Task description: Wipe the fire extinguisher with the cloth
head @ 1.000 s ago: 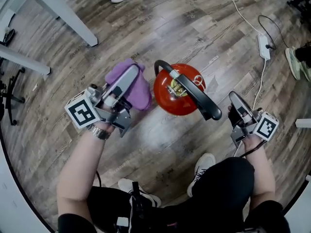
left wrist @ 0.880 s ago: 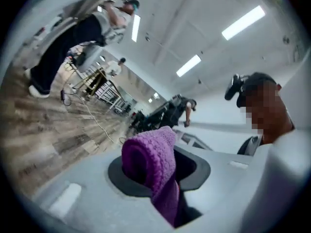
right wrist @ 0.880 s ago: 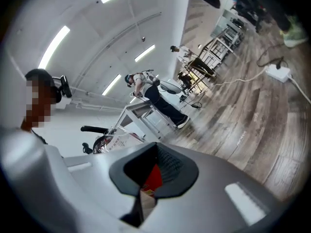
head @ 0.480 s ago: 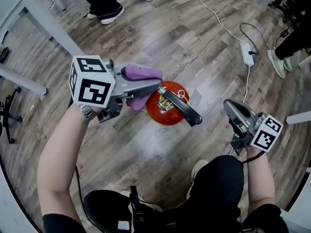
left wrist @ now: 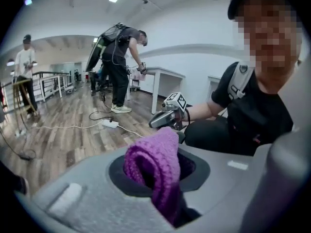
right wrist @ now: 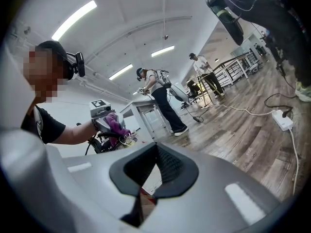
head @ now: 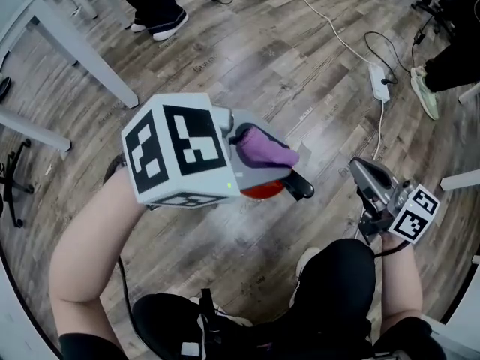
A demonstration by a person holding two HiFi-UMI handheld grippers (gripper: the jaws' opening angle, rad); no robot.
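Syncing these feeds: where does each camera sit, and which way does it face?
Head view: head-mounted, looking down on fire extinguisher, left gripper, right gripper, forearms.
Left gripper view: rides that gripper, faces the wearer's torso over the cloth.
Right gripper view: likewise, faces the wearer's left arm.
Shared: each gripper view shows the other.

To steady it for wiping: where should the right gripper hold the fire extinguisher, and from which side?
Probably the black handle atop the fire extinguisher, from the person's right: that slim bar juts toward the right gripper, which must open first.
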